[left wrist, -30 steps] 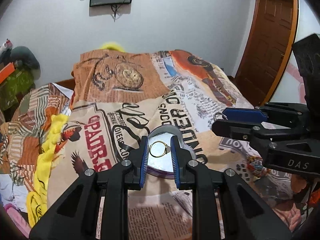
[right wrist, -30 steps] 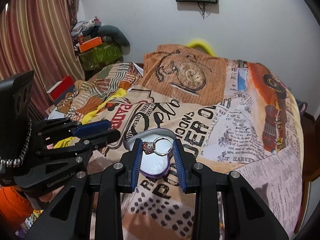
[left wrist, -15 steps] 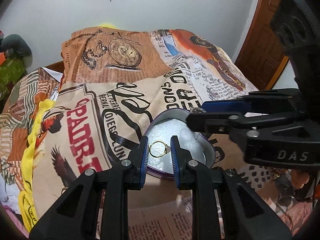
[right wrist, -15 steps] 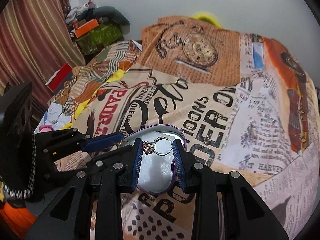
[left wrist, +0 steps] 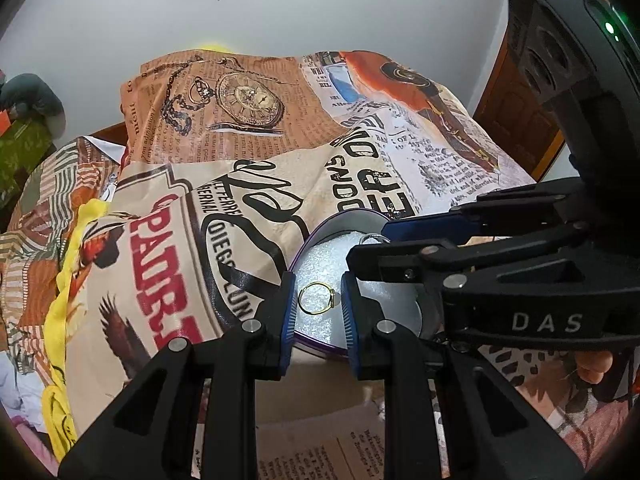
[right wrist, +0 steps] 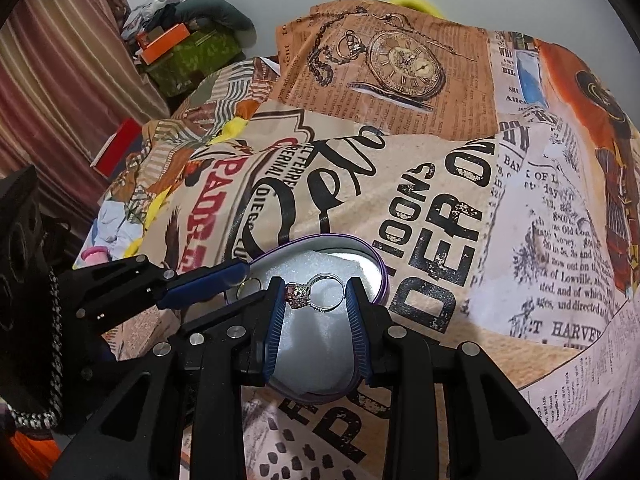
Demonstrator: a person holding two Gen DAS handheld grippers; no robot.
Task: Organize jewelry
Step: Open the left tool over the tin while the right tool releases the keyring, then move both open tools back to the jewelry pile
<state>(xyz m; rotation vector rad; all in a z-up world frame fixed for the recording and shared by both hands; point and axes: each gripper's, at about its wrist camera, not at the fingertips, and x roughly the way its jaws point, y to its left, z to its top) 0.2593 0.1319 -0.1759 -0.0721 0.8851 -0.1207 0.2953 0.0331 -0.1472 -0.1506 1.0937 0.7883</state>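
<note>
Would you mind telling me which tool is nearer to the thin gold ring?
Left. The left tool holds the gold ring between its pads; the right tool, beside it over the heart-shaped box, grips a silver stone-set ring.

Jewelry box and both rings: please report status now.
Left gripper shut on gold ring. Right gripper shut on silver stone ring. Both above open jewelry box, white foam inside. Nothing in the way.

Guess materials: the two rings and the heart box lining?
Gold ring: thin, shiny yellow metal band, likely gold-toned wire. Silver ring: polished white metal, with a cluster of pinkish stones; real or glass, can't tell. Box lining: white, grainy, matte, looks like foam; purple rim looks like card or tin.
</note>
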